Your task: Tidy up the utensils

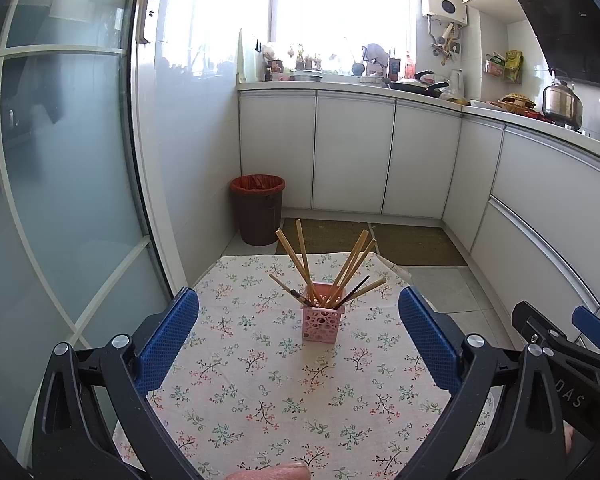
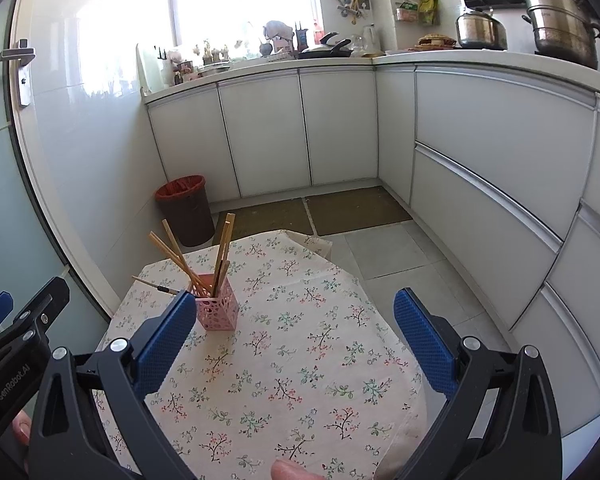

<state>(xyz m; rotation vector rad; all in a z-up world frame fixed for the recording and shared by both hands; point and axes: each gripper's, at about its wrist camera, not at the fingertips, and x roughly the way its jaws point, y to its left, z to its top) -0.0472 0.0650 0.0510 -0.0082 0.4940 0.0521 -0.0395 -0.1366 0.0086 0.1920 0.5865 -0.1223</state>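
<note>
A pink perforated holder (image 1: 323, 313) (image 2: 217, 308) stands upright on the floral tablecloth (image 1: 268, 392) (image 2: 300, 352), with several wooden chopsticks (image 1: 300, 256) (image 2: 224, 248) fanning out of it and one dark-tipped stick leaning left. My left gripper (image 1: 298, 336) is open, held back from the holder, nothing between its blue pads. My right gripper (image 2: 296, 332) is open too; the holder sits just ahead of its left pad (image 2: 166, 344), apart from it. The right gripper's body shows at the right edge of the left wrist view.
A brown bin with a red liner (image 1: 258, 210) (image 2: 186, 210) stands on the floor beyond the table by the glass door. White cabinets (image 1: 352, 152) line the back and right. Mats (image 1: 416, 246) lie on the tiled floor. Pots (image 2: 562, 26) sit on the counter.
</note>
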